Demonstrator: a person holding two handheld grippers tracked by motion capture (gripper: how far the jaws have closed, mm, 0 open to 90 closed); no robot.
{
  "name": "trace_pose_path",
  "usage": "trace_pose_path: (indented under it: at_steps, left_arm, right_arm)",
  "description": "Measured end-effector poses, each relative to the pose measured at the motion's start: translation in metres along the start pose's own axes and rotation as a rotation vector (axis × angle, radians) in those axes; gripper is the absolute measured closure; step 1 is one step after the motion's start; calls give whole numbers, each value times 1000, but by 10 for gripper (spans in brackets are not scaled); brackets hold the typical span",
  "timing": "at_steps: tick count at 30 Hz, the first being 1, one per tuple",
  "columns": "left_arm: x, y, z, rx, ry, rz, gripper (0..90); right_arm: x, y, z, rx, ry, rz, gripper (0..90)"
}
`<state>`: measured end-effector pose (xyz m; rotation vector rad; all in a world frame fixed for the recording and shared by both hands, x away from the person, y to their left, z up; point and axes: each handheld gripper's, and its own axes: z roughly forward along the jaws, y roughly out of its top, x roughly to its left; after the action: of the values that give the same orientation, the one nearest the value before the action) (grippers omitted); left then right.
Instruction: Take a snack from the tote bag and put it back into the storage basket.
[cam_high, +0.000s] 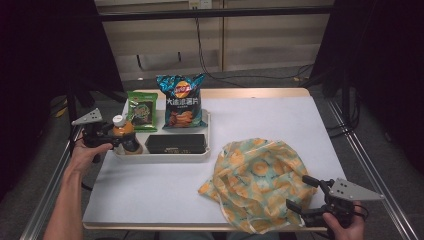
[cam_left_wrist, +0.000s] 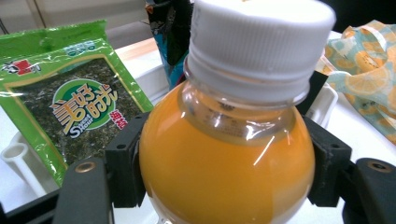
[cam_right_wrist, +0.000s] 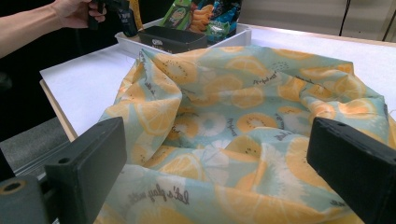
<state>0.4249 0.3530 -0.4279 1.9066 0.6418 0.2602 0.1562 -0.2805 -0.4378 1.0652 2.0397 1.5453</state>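
An orange juice bottle with a white cap stands at the left end of a white tray. My left gripper is shut on it. In the left gripper view both black pads press the sides of the bottle, with the gripper around its shoulder. A cloth bag printed with orange slices lies crumpled on the table's near right. My right gripper stands open at the bag's right edge. In the right gripper view the bag lies ahead of the wide-open gripper.
The tray also holds a green seaweed packet, a blue crisp bag and a black box. The white table top spreads between tray and bag. Its front edge runs just below the bag.
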Motion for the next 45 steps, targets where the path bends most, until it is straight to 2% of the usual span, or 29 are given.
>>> trace_pose_path:
  at_steps: [5, 7, 8, 9, 13, 15, 17, 18, 22, 24, 25, 26, 27, 30, 33, 34, 38, 40, 41, 43, 45]
  left_arm:
    - [-4, 0, 0, 9, 12, -5, 294]
    - [-6, -1, 2, 4, 24, -30, 234]
    - [-7, -1, 3, 3, 31, -49, 234]
    - [-7, 0, 3, 2, 25, -51, 191]
    - [-10, 3, 6, 21, 64, -49, 162]
    - [-12, 4, 7, 20, 82, -68, 127]
    - [-14, 4, 5, 25, 120, -63, 106]
    - [-14, 4, 5, 25, 120, -63, 98]
    - [-18, 3, -2, 6, 151, -89, 67]
    - [-19, 3, -5, 5, 185, -89, 59]
    - [-19, 3, -7, 7, 209, -120, 57]
    - [-19, 3, -7, 7, 209, -120, 49]
    - [-21, 3, -8, -9, 232, -149, 49]
    - [-29, 2, -9, -48, 266, -189, 68]
    - [-41, 4, -6, -35, 303, -187, 69]
    - [-41, 4, -6, -35, 303, -187, 68]
    - [-46, 4, 2, -18, 354, -205, 69]
    - [-47, 3, 6, -24, 353, -213, 83]
    - [-48, 4, 8, -12, 372, -204, 83]
    - [-49, 3, 11, -15, 348, -204, 131]
    - [-49, 3, 13, -17, 353, -207, 175]
  right_arm:
    - [0, 0, 0, 4, 5, -9, 42]
    - [1, 0, 1, 5, 10, -11, 41]
    - [1, 0, 1, 5, 10, -11, 41]
    - [1, 0, 1, 5, 12, -9, 42]
    - [0, 0, 1, 4, 10, -6, 42]
    - [1, 0, 0, 5, 14, -12, 41]
    - [0, 0, 0, 5, 13, -11, 41]
    - [0, 0, 0, 5, 13, -11, 41]
    - [0, 0, 0, 5, 12, -10, 41]
    - [1, 0, 0, 5, 13, -11, 41]
    - [0, 0, 0, 4, 14, -12, 41]
    - [0, 0, 0, 4, 14, -12, 41]
    - [0, 0, 0, 3, 14, -13, 41]
    - [1, 1, 1, 6, 13, -13, 41]
    - [0, 1, 1, 9, 14, -10, 41]
    - [0, 1, 1, 9, 14, -10, 41]
    - [1, 1, 2, 7, 21, -13, 41]
    - [1, 1, 1, 9, 21, -14, 41]
    - [1, 1, 1, 9, 21, -14, 41]
    - [1, 1, 1, 9, 16, -13, 41]
    - [0, 1, 1, 10, 17, -12, 41]
